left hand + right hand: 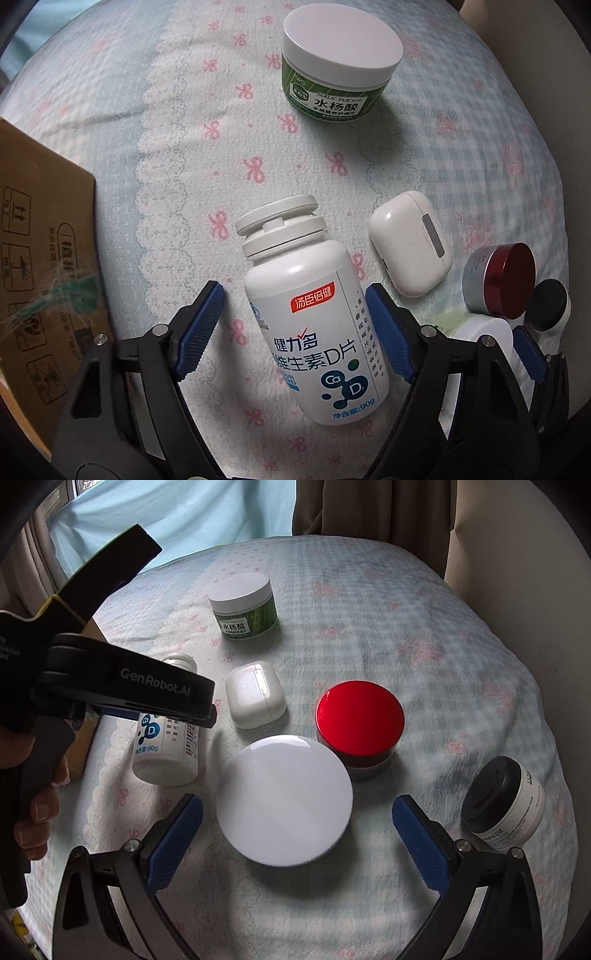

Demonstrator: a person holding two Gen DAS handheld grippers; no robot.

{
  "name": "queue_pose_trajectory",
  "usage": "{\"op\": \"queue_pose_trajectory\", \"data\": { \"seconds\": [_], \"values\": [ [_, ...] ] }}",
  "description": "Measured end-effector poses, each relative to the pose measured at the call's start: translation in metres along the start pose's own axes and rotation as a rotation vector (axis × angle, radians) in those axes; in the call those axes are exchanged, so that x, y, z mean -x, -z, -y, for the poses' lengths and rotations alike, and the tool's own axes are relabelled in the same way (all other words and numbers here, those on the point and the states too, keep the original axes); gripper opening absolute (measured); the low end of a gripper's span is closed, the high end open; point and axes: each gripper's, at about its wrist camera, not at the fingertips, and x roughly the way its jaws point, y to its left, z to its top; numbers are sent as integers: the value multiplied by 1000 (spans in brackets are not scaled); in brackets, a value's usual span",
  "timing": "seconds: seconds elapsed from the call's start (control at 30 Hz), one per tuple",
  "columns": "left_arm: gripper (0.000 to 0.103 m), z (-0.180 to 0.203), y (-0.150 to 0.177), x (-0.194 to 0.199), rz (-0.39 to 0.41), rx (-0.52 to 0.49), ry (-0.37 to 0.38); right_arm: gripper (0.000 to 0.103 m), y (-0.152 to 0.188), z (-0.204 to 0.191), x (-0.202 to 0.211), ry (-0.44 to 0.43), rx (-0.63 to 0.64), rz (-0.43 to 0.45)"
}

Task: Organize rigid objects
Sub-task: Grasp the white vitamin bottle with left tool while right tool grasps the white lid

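Note:
A white vitamin bottle (314, 317) lies on its side on the bedspread, between the open jaws of my left gripper (295, 295); the right pad looks close to it, the left pad stands apart. The bottle also shows in the right wrist view (166, 749). My right gripper (297, 812) is open around a white-lidded jar (284, 799), not touching it. A white earbud case (410, 243) (255, 698), a green jar with white lid (340, 62) (243, 605), a red-lidded jar (358, 723) (498, 280) and a black-capped white jar (506, 801) sit around.
A cardboard box (40, 258) stands at the left edge of the bed. The left gripper's body (122, 686) and the hand holding it fill the left of the right wrist view. Curtains hang beyond the far edge of the bedspread (406, 609).

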Motion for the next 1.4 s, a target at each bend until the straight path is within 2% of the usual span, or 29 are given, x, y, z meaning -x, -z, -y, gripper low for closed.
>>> {"op": "queue_pose_trajectory", "data": {
  "seconds": [0.07, 0.17, 0.2, 0.23, 0.7, 0.93, 1.17, 1.4],
  "values": [
    [70, 3, -1, -4, 0, -5, 1, 99, -3, -2, -3, 0, 17, -6],
    [57, 9, -5, -4, -2, -6, 23, 82, -5, -4, -8, -7, 33, -35],
    [57, 11, -6, -4, -2, -9, 21, 72, -6, -4, -10, -10, 37, -45],
    [57, 15, -8, -4, -4, -12, 21, 69, -6, -5, -11, -18, 38, -52],
    [54, 12, 0, 12, 22, 3, 67, 68, -13, -6, -11, -12, 37, -55],
    [50, 9, 8, 42, 57, 24, 108, 68, -19, -5, 16, -5, 27, -28],
    [49, -2, 19, 99, 131, 62, 147, 68, -35, -5, 61, -7, 7, 9],
    [49, -27, 34, 199, 242, 109, 155, 68, -67, -14, 135, -29, 15, 65]
  ]
}}
